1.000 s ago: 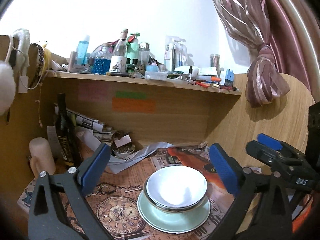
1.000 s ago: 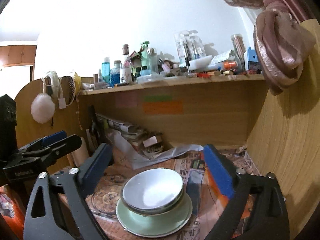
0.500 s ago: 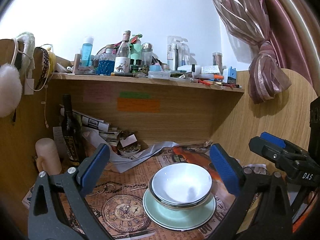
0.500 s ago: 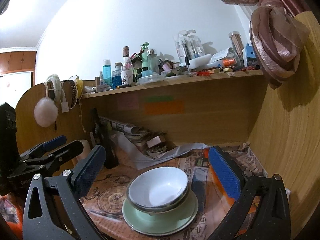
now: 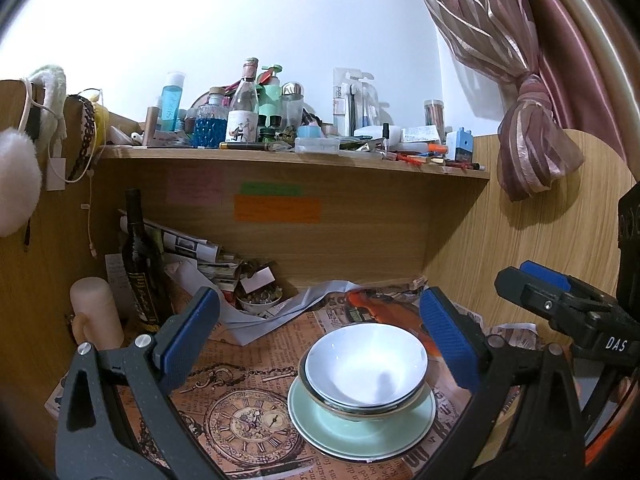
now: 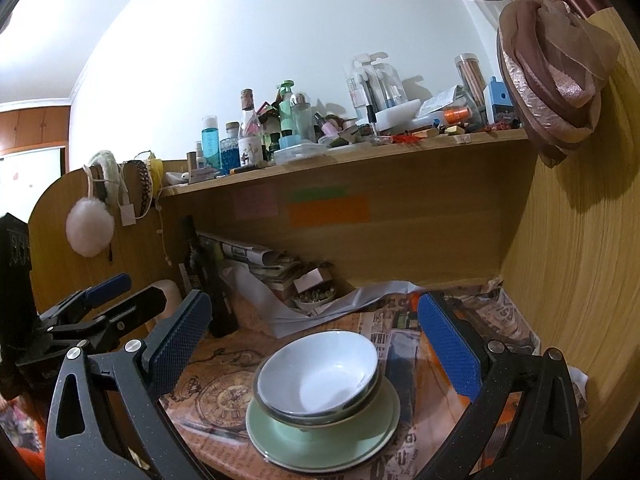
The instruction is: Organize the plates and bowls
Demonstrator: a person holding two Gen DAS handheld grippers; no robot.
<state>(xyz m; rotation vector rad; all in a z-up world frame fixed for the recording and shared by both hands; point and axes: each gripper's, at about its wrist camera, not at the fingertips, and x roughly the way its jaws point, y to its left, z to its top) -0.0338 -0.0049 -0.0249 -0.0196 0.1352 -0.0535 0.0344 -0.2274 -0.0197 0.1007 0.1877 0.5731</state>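
Newspaper-covered desk (image 5: 248, 364) carries stacked bowls (image 5: 364, 368) on green plates (image 5: 360, 428); both grippers' fingers (image 5: 188, 336) (image 6: 448, 344) spread, empty.

Left hand-held gripper (image 5: 318, 334) and right hand-held gripper (image 6: 314, 336), both gaping wide, empty, side by side.

Cluttered wooden shelf (image 5: 292, 160) of bottles, dark wine bottle (image 5: 140, 264) below it at left, orange sticky note (image 5: 277, 209) beneath, tied curtain (image 5: 532, 152) to its right

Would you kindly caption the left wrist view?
Open left hand-held gripper above white bowls stacked on pale green plates.
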